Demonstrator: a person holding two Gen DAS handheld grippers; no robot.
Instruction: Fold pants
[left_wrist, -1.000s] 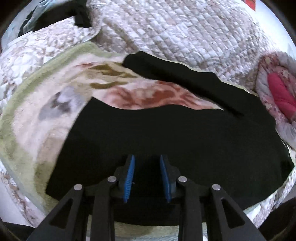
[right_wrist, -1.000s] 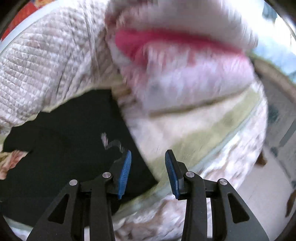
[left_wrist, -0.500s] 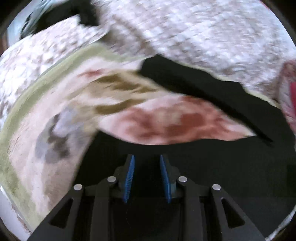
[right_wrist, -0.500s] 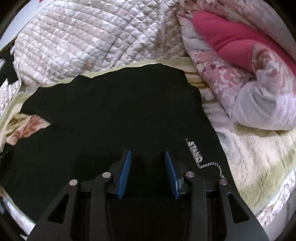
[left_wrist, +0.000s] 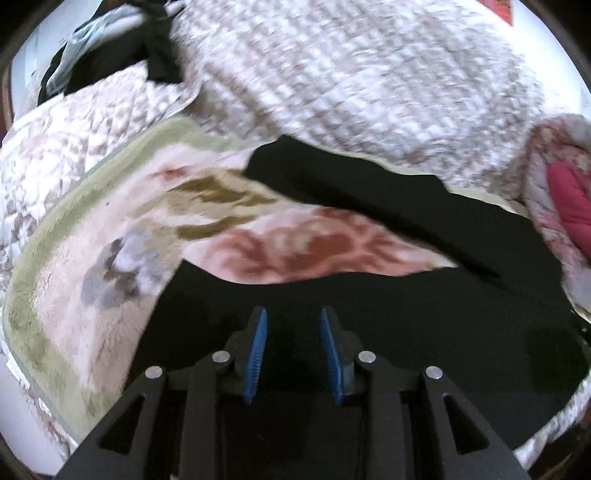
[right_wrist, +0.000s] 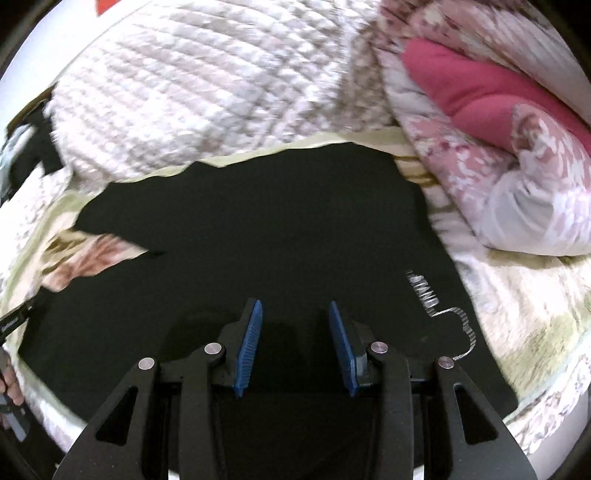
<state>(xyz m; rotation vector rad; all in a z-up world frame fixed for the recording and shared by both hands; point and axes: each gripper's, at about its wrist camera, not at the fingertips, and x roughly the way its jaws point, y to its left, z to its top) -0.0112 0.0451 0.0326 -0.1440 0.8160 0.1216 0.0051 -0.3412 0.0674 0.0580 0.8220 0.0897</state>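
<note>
Black pants (left_wrist: 424, 306) lie spread flat on a floral fleece blanket (left_wrist: 92, 266), the two legs splayed apart with blanket showing between them. My left gripper (left_wrist: 293, 325) is open and empty just above the near leg. In the right wrist view the pants (right_wrist: 277, 229) fill the middle, with a white logo and drawstring (right_wrist: 439, 306) near the waist at right. My right gripper (right_wrist: 295, 317) is open and empty over the pants' upper part.
A quilted white-and-beige bedspread (left_wrist: 351, 81) is heaped behind the pants. A rolled floral duvet with a pink lining (right_wrist: 491, 122) lies at the right. Dark clothes (left_wrist: 110, 55) sit at the far left. The bed edge runs along the near side (right_wrist: 546, 413).
The right gripper swung from the duvet and blanket edge to over the pants' waist. The left gripper shifted forward over the near leg, then eased back a little. Both stayed open.
</note>
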